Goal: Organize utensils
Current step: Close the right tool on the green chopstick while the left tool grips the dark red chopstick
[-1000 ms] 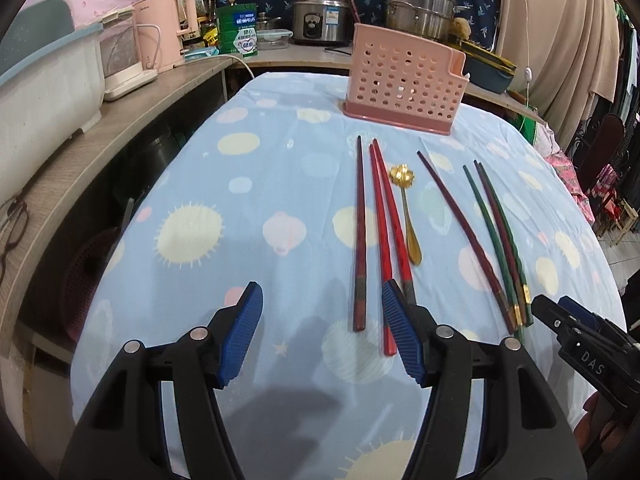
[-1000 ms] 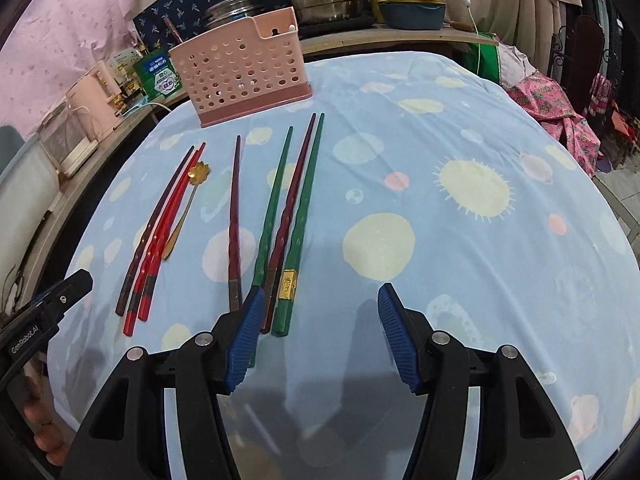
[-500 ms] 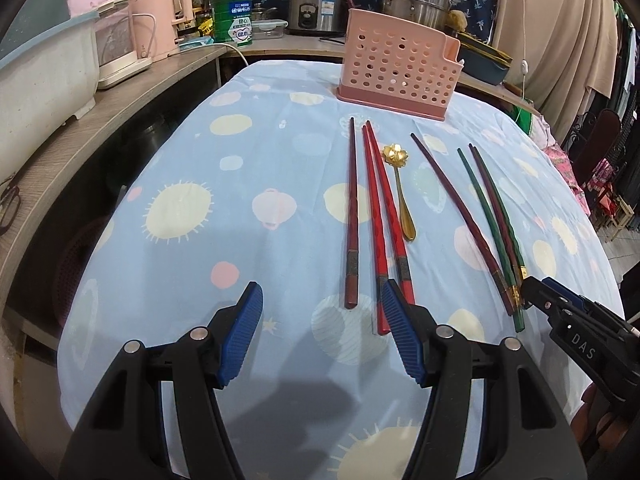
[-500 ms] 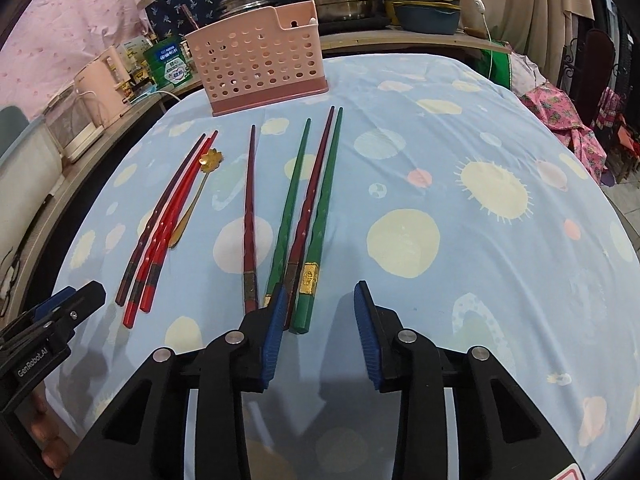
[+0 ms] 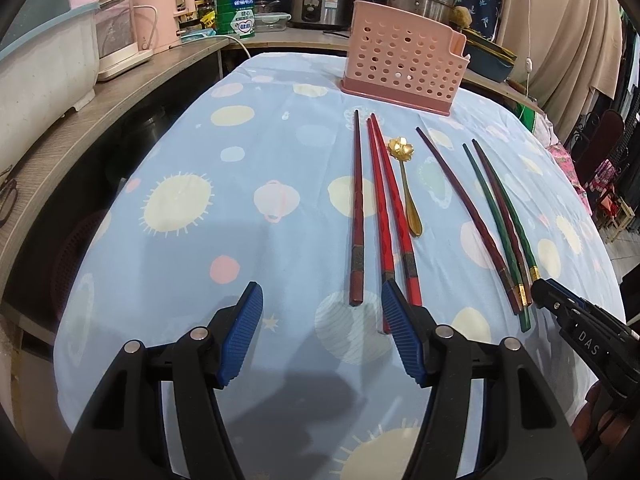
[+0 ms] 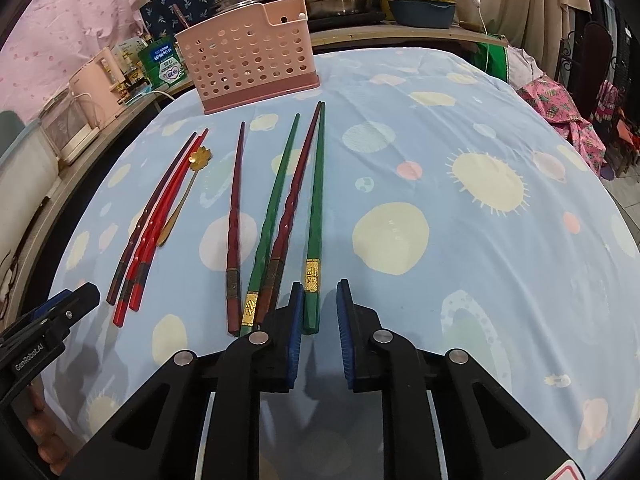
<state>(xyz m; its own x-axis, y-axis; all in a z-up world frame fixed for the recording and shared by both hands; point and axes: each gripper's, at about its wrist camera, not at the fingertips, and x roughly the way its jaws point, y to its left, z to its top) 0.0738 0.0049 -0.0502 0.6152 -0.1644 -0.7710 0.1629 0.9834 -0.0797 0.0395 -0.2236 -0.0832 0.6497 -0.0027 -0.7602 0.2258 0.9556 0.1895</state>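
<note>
Blue-padded right gripper is narrowed around the butt of the rightmost green chopstick; a gap shows at each pad, nothing gripped. Left gripper is spread wide, empty, near the red chopsticks. All chopsticks and the gold spoon lie flat on the tablecloth. Pink basket stands at the far end.

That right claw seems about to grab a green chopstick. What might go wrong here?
The right claw straddles the butt end of the green chopstick; gripped that far back, it may droop or twist. A dark red chopstick lies against it and could get dragged. The pink basket looks light and might tip.
</note>
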